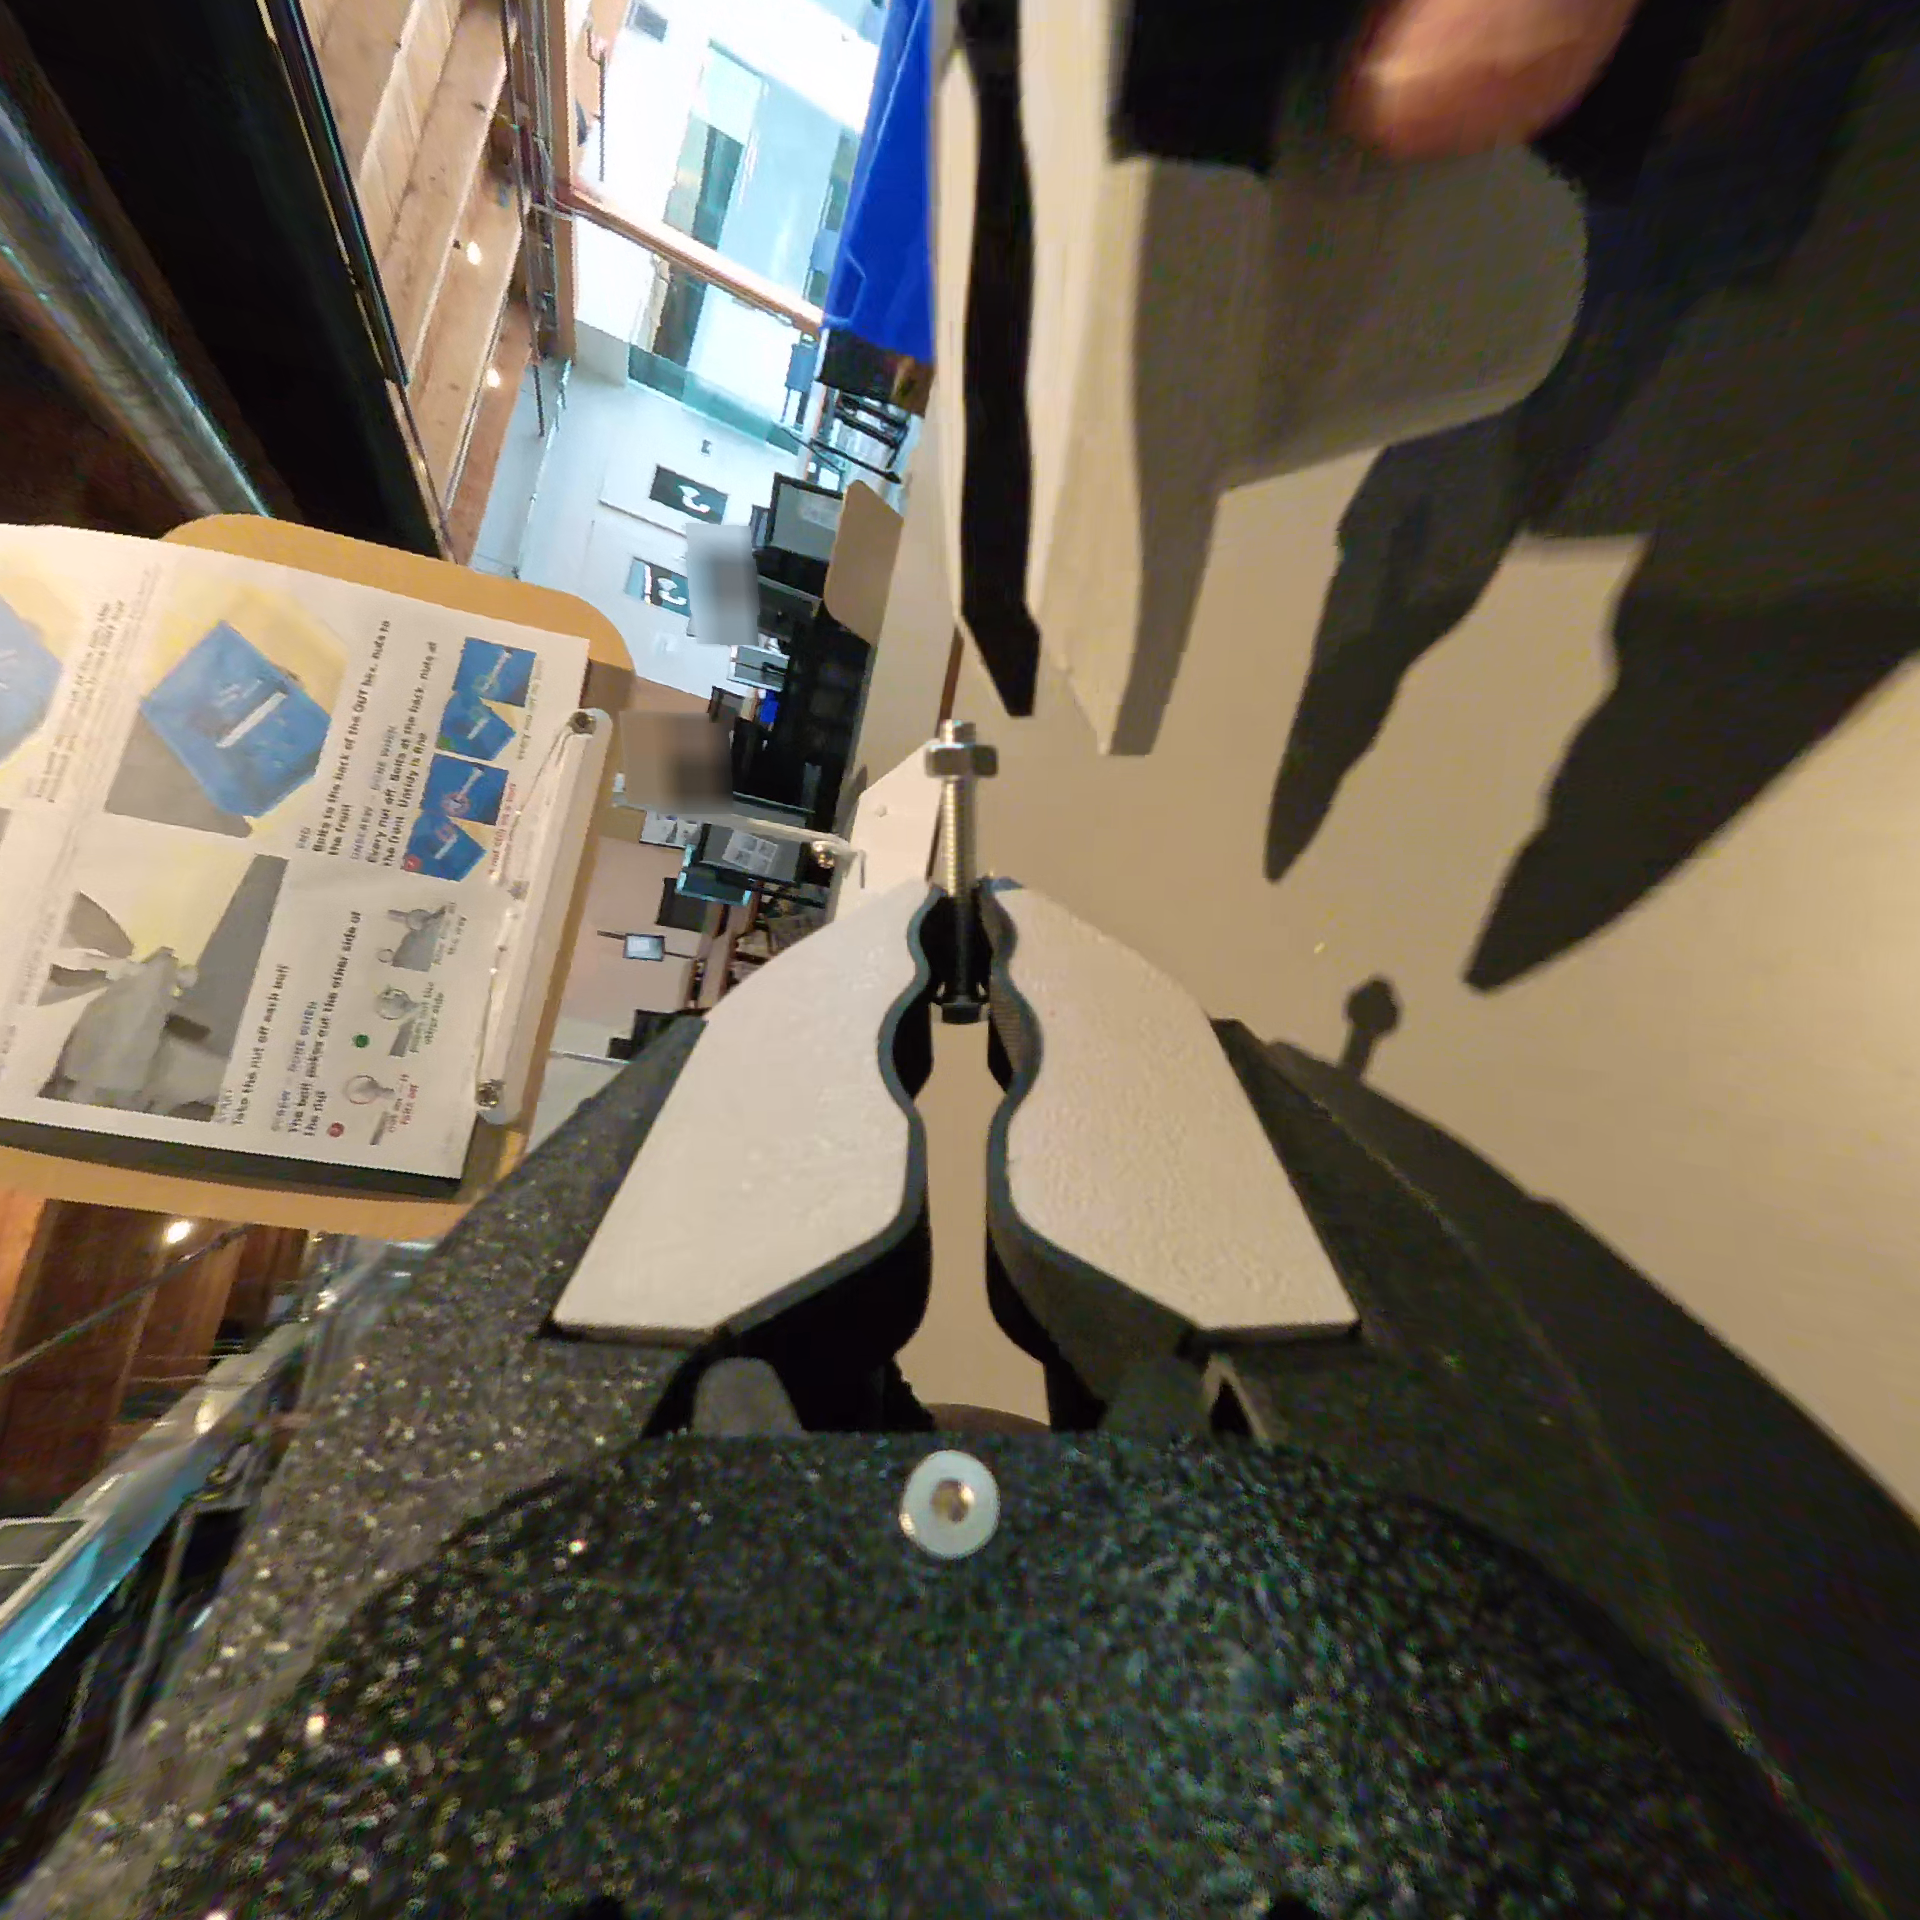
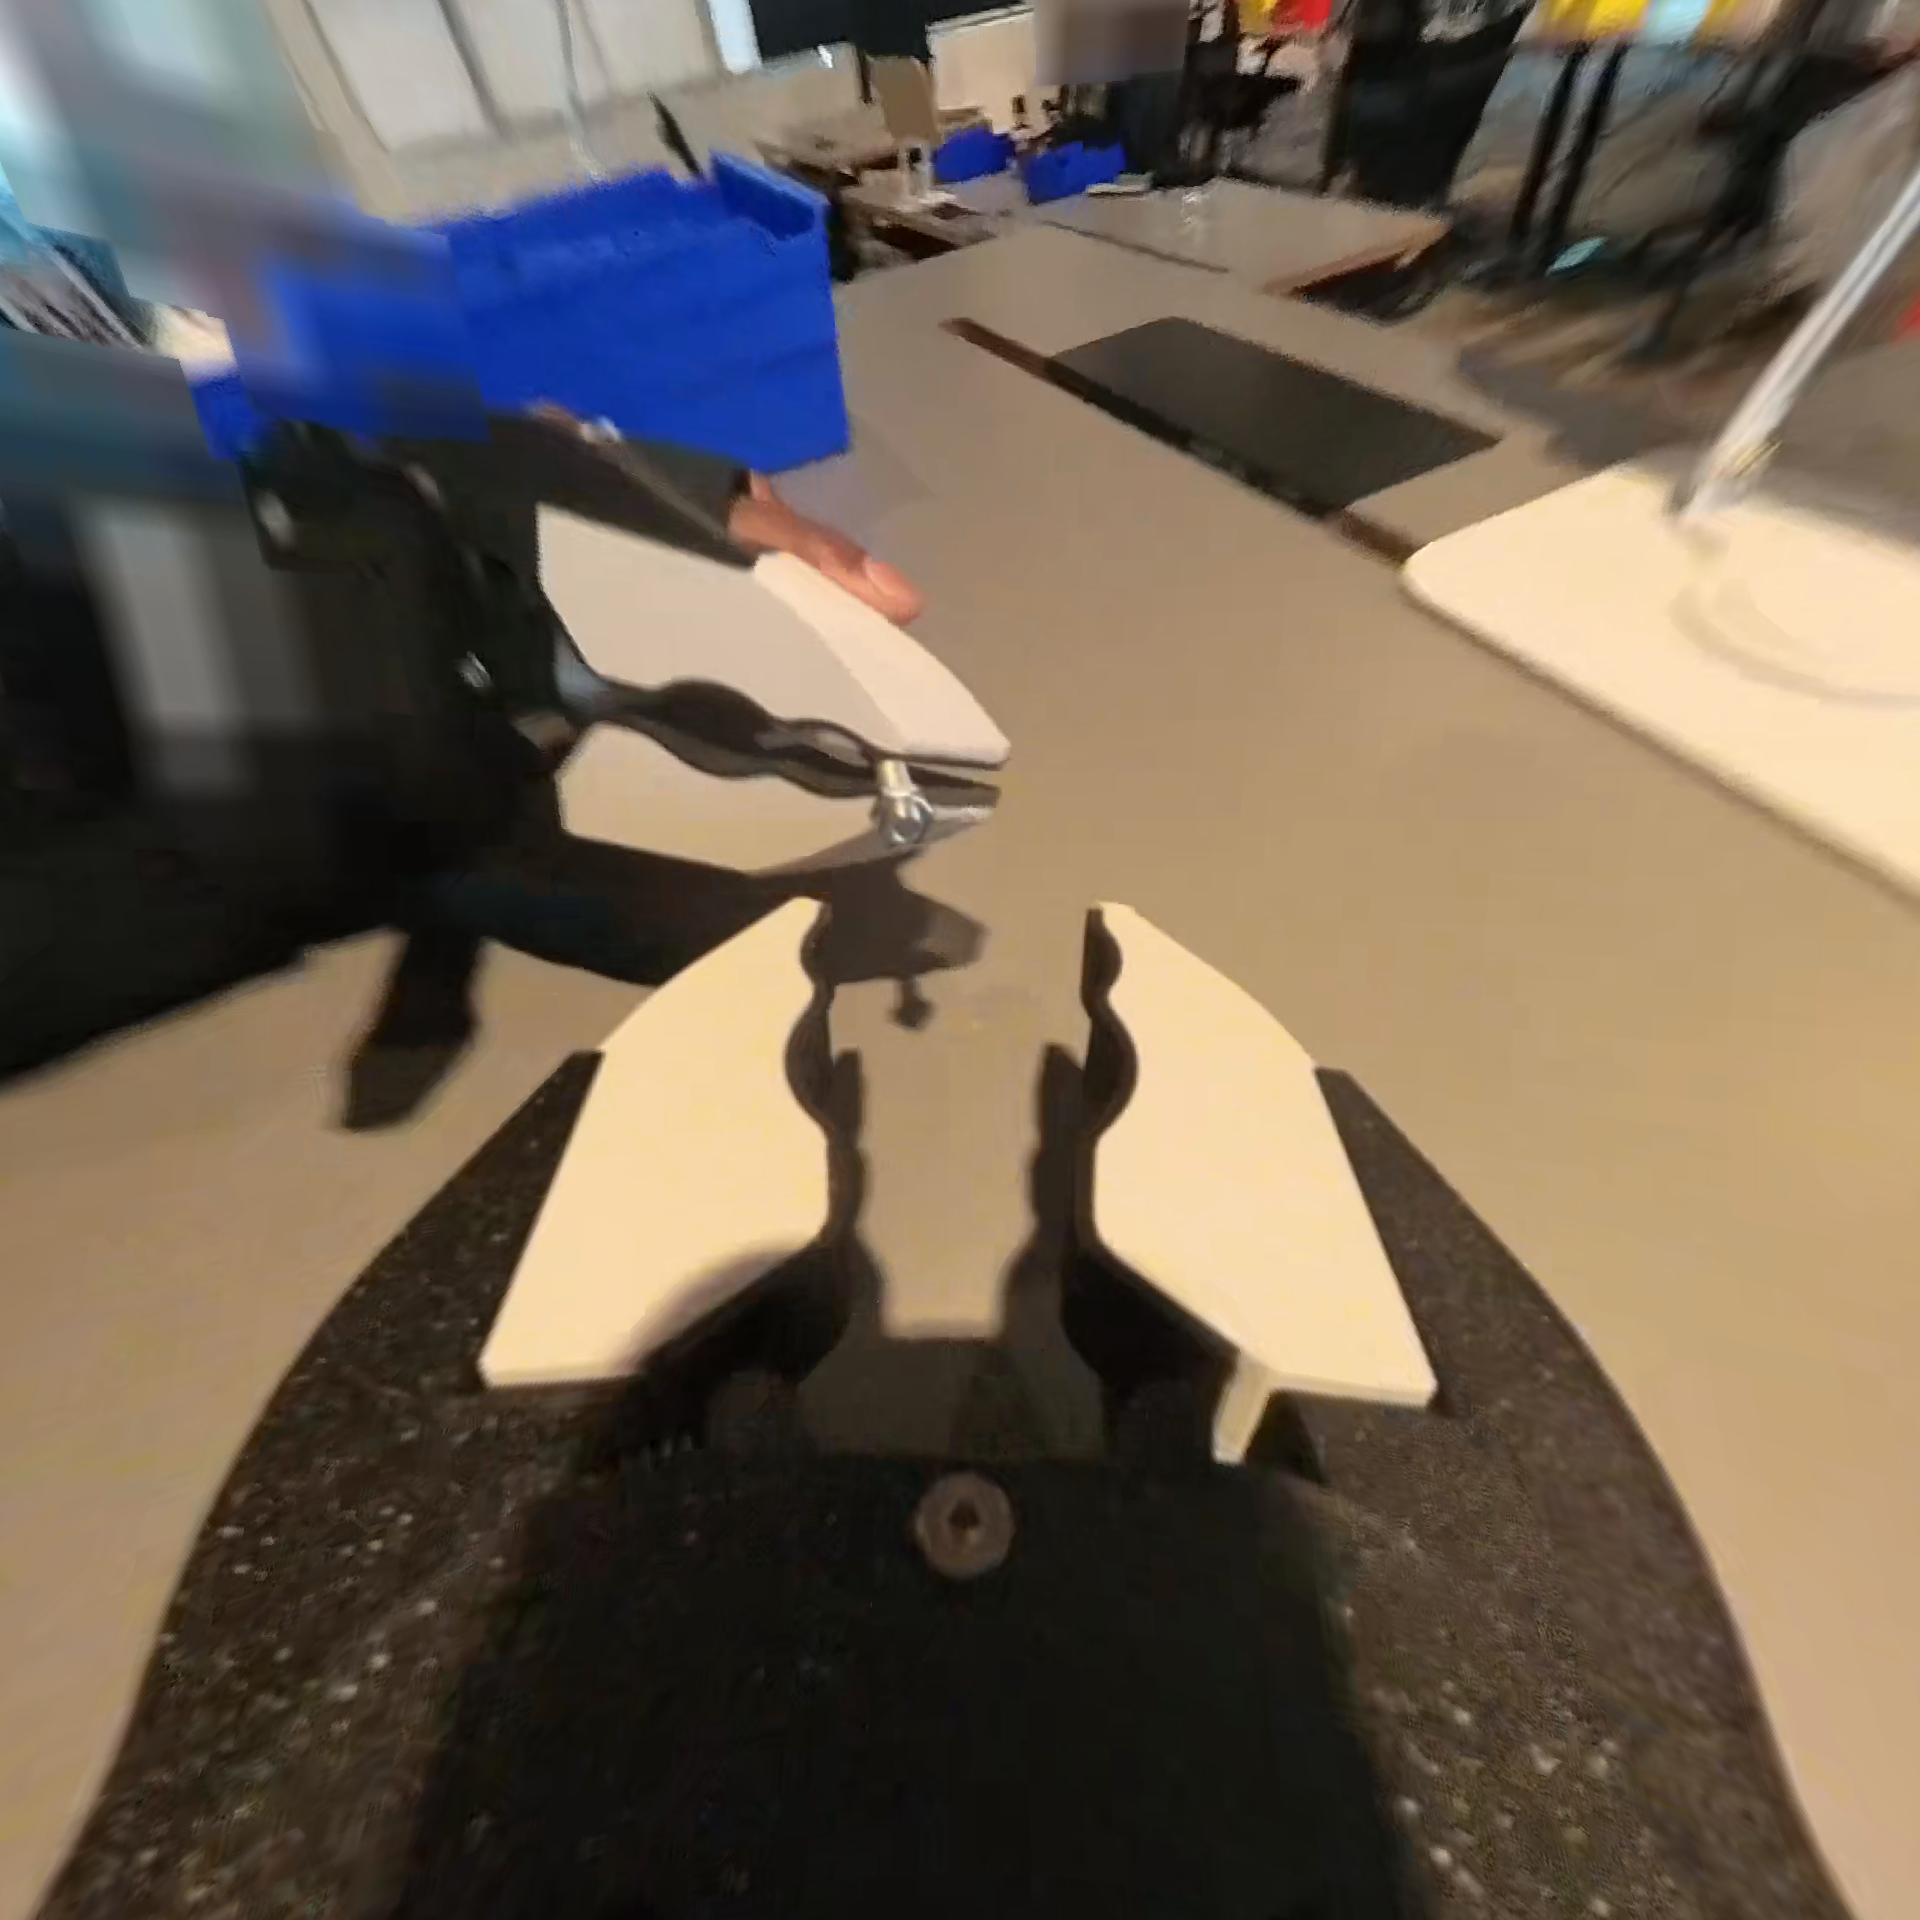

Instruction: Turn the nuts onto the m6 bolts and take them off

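Observation:
My left gripper (image 1: 961, 899) is shut on a steel bolt (image 1: 958, 831), gripped near its head. The threaded shaft sticks out past the fingertips, with a hex nut (image 1: 959, 762) sitting near its far end. The view is rolled on its side. My right gripper (image 2: 951, 920) is open and empty above the beige table (image 2: 1299, 831). In the right wrist view the left gripper (image 2: 935, 790) shows just ahead and left, with the bolt and nut (image 2: 902, 814) pointing toward me. The right gripper's white finger (image 1: 1351, 343) shows blurred at the top of the left wrist view.
A blue bin (image 2: 644, 322) stands behind the left gripper. A black mat (image 2: 1268, 410) lies on the table farther back. A white lamp base (image 2: 1683, 644) sits at the right. An instruction sheet on a wooden board (image 1: 291, 862) stands left. Less than 4 cm separates the two grippers' tips.

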### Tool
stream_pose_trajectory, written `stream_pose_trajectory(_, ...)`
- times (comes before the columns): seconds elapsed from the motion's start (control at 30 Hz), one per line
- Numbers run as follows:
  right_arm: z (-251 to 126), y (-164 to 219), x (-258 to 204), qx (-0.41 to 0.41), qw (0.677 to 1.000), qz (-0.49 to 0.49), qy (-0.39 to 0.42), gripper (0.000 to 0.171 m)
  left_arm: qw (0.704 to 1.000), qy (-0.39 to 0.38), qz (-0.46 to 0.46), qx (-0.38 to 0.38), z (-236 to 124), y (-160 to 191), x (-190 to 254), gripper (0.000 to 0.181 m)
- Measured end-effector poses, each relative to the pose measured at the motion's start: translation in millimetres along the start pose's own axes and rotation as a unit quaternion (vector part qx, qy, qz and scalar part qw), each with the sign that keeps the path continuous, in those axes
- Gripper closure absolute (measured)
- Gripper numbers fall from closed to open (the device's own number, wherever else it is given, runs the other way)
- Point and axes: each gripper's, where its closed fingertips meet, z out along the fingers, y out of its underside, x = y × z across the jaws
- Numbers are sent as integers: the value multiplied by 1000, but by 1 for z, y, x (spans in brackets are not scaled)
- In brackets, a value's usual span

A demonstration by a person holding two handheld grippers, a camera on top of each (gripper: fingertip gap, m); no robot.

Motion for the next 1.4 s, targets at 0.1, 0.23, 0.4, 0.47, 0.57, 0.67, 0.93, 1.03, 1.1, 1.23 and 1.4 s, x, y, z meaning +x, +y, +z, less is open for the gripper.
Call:
stream_pose_trajectory(0.1,-2,0,-3,8,993,-110,31,130,1000,22,-7,0,0,0,7,176)
stream_pose_trajectory(0.23,-3,-9,-9,36,989,-137,34,137,999,41,0,1,0,-2,13,176)
stream_pose_trajectory(0.4,-2,-5,-13,29,989,-143,22,147,999,54,7,6,-1,-5,18,176)
stream_pose_trajectory(0.47,0,-3,-15,22,989,-148,19,149,998,56,10,7,-1,-7,19,176)
stream_pose_trajectory(0.57,4,2,-16,0,990,-141,18,161,998,56,16,6,-1,-8,19,176)
stream_pose_trajectory(0.67,7,4,-14,-23,999,-40,-1,161,998,44,36,-12,1,-3,17,176)
stream_pose_trajectory(0.93,7,4,-8,-1,982,173,-78,136,998,28,39,-30,1,2,11,176)
stream_pose_trajectory(1.03,0,0,-4,16,997,58,-44,130,999,39,19,-27,1,3,12,176)
stream_pose_trajectory(1.1,-2,1,-3,15,999,-33,-8,131,998,54,10,-27,1,5,17,176)
stream_pose_trajectory(1.23,-2,2,-10,15,988,-152,22,137,997,72,-1,-24,1,4,22,176)
stream_pose_trajectory(1.4,1,3,-15,9,983,-181,27,144,996,85,-2,-18,0,2,26,176)
